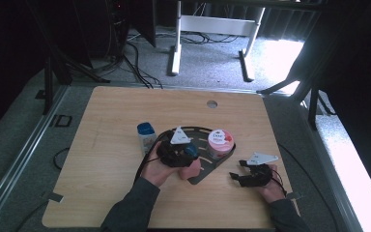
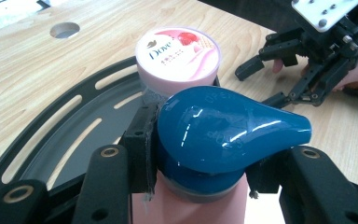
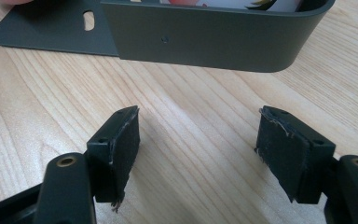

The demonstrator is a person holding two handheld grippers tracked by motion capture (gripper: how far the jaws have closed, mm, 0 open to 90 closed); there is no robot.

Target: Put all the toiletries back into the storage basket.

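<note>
Left gripper view: a pink bottle with a blue pump cap [image 2: 223, 133] is clamped at its neck between the pads of the left hand-held gripper [image 2: 200, 163], over the curved rim of a dark slotted tray [image 2: 51, 126]. Just beyond the cap, a pink Dove jar [image 2: 178, 58] is seated in that tray. In the high view the bottle [image 1: 191, 166] is seen tilted over the tray's near edge [image 1: 200, 176], and a small blue-capped bottle [image 1: 146, 137] is stood just left of the tray. The right hand-held gripper [image 3: 196, 154] is rested empty on the wooden surface [image 3: 191, 102], jaws apart, near the tray's outer wall [image 3: 214, 42]. The glossy neck could be let slip, or the jar could be knocked by the cap if the bottle is pushed forward. Open room is left on the surface to the left and at the far side, while the right edge lies near the right hand
</note>
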